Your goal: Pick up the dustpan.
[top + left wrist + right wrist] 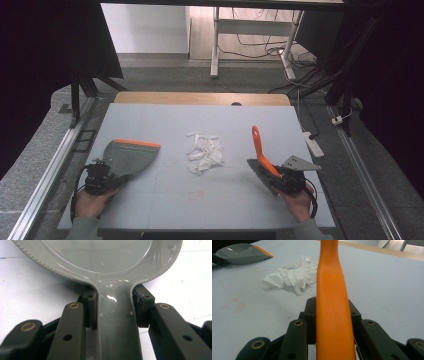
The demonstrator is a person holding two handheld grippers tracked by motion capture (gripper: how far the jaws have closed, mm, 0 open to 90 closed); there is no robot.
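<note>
A grey dustpan (131,155) with an orange lip lies on the pale table (165,120) at the left. My left gripper (111,172) is shut on its handle; in the left gripper view the pads (91,310) press both sides of the grey handle (116,322). At the right, my right gripper (277,175) is shut on a brush with an orange handle (260,147) that points away and up, its grey bristles (257,170) toward the table. The orange handle (332,290) runs up between the jaws. A heap of crumpled white paper (205,152) lies between dustpan and brush.
A wooden strip (200,98) borders the table's far edge. A white power strip (312,142) lies on the floor to the right, and metal rails (50,170) run along both sides. A faint red mark (196,195) shows on the near part of the table.
</note>
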